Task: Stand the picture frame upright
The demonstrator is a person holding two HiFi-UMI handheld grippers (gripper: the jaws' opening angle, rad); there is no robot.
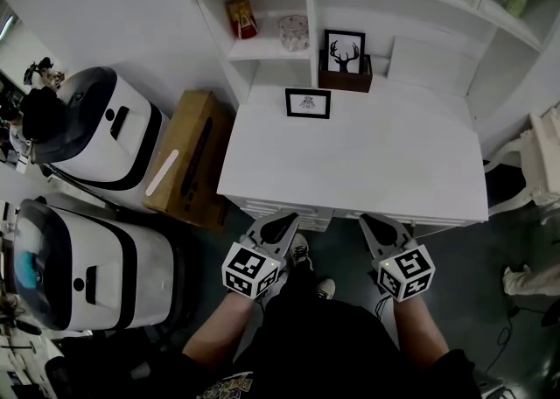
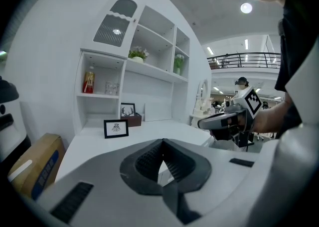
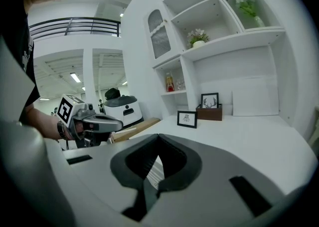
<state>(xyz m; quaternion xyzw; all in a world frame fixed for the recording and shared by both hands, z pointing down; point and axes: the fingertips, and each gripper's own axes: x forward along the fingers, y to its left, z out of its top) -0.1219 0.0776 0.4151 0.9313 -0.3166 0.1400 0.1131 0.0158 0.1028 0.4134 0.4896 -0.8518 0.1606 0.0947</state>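
A small black picture frame (image 1: 308, 102) stands upright near the back left of the white desk (image 1: 385, 170); it also shows as a small frame (image 2: 115, 128) in the left gripper view and as a frame (image 3: 187, 119) in the right gripper view. My left gripper (image 1: 282, 224) is shut and empty, held in front of the desk's front edge. My right gripper (image 1: 374, 227) is shut and empty too, beside it at the same edge. Both are far from the frame.
A deer picture (image 1: 345, 51) stands in a brown box (image 1: 346, 80) at the desk's back. The shelves hold a red bottle (image 1: 241, 17) and a glass jar (image 1: 294, 32). A cardboard box (image 1: 188, 161) and two white machines (image 1: 96, 130) stand left of the desk.
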